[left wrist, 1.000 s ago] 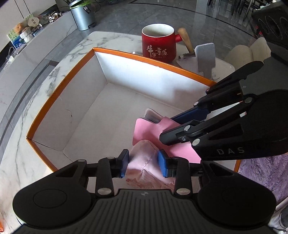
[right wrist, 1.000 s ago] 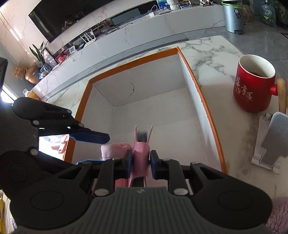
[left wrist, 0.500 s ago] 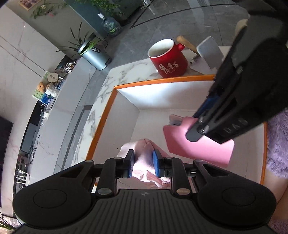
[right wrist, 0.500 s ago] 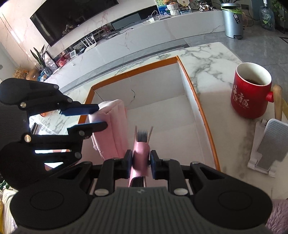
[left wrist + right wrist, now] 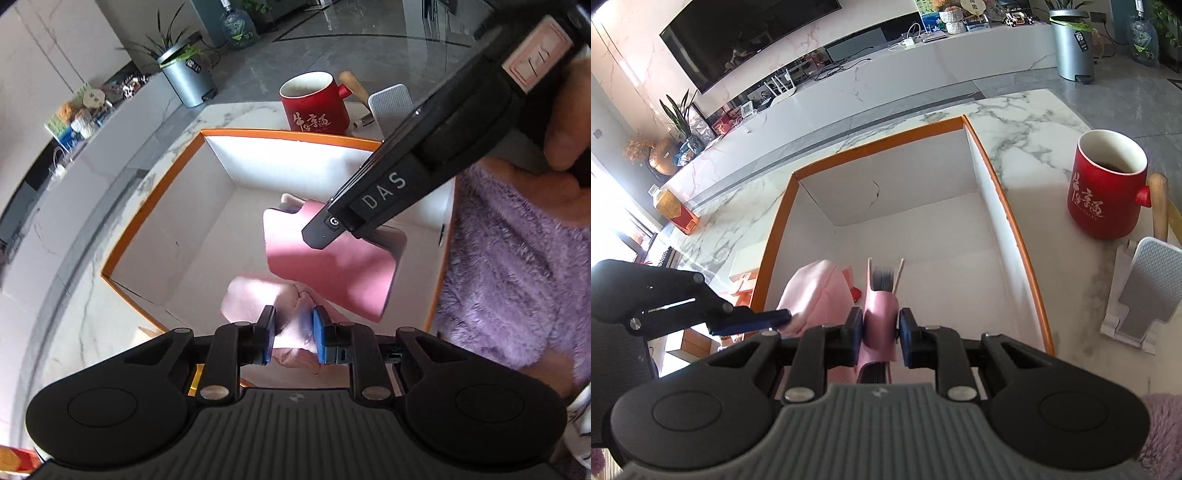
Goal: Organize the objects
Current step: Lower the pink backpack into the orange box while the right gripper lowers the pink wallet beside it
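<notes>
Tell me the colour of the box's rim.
Orange, on the box rim; the walls inside are white. Clearest in the right wrist view.

My left gripper (image 5: 293, 338) pinches a soft, matt pink cloth pouch (image 5: 255, 295); my right gripper (image 5: 880, 338) clamps a smooth pink cover (image 5: 881, 314), ribbed dark inside. The box (image 5: 875, 192) is matt white card with an orange rim. The table (image 5: 1027, 122) is polished veined marble. The red mug (image 5: 1104, 199) looks glazed and glossy. My sleeve (image 5: 517, 277) is fluffy purple fleece.
</notes>
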A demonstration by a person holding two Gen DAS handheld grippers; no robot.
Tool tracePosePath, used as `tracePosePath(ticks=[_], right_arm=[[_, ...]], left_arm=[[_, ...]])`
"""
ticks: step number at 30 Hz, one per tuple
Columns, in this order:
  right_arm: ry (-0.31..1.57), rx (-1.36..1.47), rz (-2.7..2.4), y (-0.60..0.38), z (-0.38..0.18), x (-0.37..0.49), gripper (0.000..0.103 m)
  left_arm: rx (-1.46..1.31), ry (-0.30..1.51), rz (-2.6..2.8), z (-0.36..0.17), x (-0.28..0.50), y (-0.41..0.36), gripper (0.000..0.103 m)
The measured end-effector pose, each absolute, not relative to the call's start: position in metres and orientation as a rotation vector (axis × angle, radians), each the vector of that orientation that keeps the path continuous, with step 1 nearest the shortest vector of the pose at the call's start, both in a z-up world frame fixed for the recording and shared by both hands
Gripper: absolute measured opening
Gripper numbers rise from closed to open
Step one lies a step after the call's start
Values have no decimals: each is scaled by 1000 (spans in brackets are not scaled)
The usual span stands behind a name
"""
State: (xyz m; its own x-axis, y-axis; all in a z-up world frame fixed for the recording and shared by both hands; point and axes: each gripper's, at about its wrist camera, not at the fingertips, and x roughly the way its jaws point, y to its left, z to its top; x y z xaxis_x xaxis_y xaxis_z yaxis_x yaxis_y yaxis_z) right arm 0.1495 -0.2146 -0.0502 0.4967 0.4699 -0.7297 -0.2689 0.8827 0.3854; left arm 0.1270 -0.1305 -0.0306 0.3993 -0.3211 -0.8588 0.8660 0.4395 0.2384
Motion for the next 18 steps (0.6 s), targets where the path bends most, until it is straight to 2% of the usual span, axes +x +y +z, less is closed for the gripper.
tracePosePath(ticks=[5, 9, 14, 16, 18], right_arm=[[941, 211, 459, -211, -45, 143, 22], [949, 200, 465, -209, -47, 140, 22], [956, 201, 463, -212, -46, 140, 22], [950, 200, 456, -213, -45, 140, 22], [948, 203, 458, -214, -43, 141, 22]], left_arm=[[637, 949, -898, -24, 137, -120, 27], [497, 1033, -928, -18, 148, -111, 33], [384, 1120, -951, -17, 143, -103, 33], [303, 1187, -982, -18, 145, -101, 24], [234, 1243, -965, -24, 147, -102, 23]])
